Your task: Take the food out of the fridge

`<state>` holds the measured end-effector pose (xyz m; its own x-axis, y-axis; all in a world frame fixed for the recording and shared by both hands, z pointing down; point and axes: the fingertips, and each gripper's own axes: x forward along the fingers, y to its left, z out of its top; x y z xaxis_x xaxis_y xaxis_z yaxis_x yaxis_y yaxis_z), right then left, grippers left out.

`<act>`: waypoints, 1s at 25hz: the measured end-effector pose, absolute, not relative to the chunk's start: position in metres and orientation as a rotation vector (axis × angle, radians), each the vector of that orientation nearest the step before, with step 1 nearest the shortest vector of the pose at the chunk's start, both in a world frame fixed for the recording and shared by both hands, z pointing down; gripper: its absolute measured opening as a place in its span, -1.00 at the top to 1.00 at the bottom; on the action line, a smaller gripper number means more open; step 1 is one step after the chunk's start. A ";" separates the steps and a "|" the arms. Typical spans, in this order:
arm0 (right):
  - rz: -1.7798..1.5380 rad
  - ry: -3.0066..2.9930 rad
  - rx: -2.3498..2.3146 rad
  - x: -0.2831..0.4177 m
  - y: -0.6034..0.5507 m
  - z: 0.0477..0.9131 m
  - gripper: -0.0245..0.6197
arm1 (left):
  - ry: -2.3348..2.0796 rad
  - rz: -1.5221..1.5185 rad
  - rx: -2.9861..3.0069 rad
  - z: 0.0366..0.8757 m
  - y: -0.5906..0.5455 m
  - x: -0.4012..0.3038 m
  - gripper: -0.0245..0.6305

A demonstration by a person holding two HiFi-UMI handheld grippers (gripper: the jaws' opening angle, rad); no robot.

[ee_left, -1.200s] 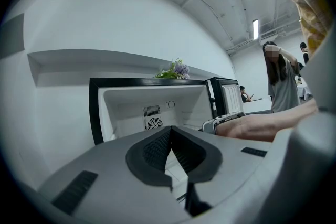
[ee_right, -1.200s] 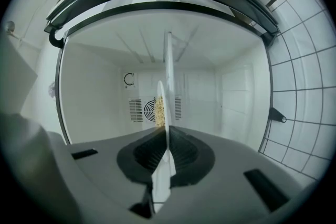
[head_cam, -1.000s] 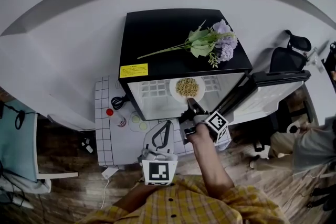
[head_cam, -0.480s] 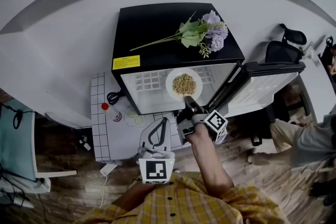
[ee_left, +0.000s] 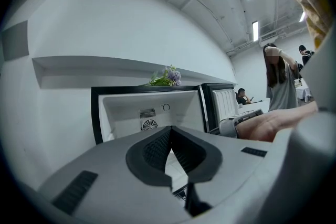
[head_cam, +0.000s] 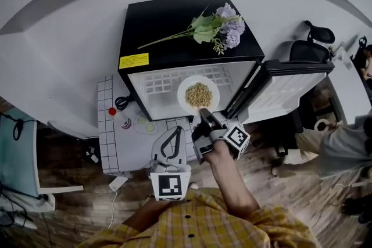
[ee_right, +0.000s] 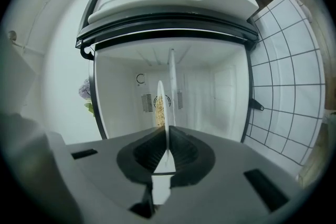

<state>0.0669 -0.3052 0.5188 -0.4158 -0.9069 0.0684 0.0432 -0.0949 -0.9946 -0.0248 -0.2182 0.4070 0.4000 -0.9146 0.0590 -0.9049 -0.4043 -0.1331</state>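
Observation:
A black mini fridge (head_cam: 186, 26) stands with its door (head_cam: 285, 90) swung open to the right. A white plate (head_cam: 198, 94) of pale grain-like food hangs at the front edge of the fridge's white interior (head_cam: 157, 84). My right gripper (head_cam: 204, 116) is shut on the plate's near rim. In the right gripper view the plate (ee_right: 164, 89) shows edge-on between the pads of my right gripper (ee_right: 167, 136), with the food (ee_right: 157, 107) on its left face. My left gripper (head_cam: 170, 145) hangs lower left of the plate, shut and holding nothing. The left gripper (ee_left: 170, 129) faces the open fridge (ee_left: 152, 113).
Purple flowers (head_cam: 218, 26) lie on the fridge top. A white grid-tiled surface (head_cam: 107, 142) below the fridge carries a red-capped bottle (head_cam: 120, 118), clear round cups (head_cam: 145, 123) and a black cable (head_cam: 121, 103). An office chair (head_cam: 311, 38) and a seated person (head_cam: 343, 148) are at the right.
My right gripper has drawn the plate back from inside the fridge to its front edge. The left gripper has drifted back with it. The fridge sits further up and left in the head view.

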 end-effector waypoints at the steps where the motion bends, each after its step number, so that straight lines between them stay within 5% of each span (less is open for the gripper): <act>1: -1.614 1.429 -0.987 0.067 -0.302 0.518 0.88 | 1.671 -0.186 -2.560 0.407 -0.217 -0.025 0.90; 25: -1.623 1.504 -0.902 0.078 -0.238 0.494 0.88 | 1.715 -0.163 -2.552 0.406 -0.196 -0.015 0.90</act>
<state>0.0775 -0.2385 0.4942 -0.4835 -0.8753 0.0139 0.0530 -0.0451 -0.9976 -0.0147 -0.1956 0.4062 0.3746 -0.9257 0.0524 -0.9190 -0.3782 -0.1111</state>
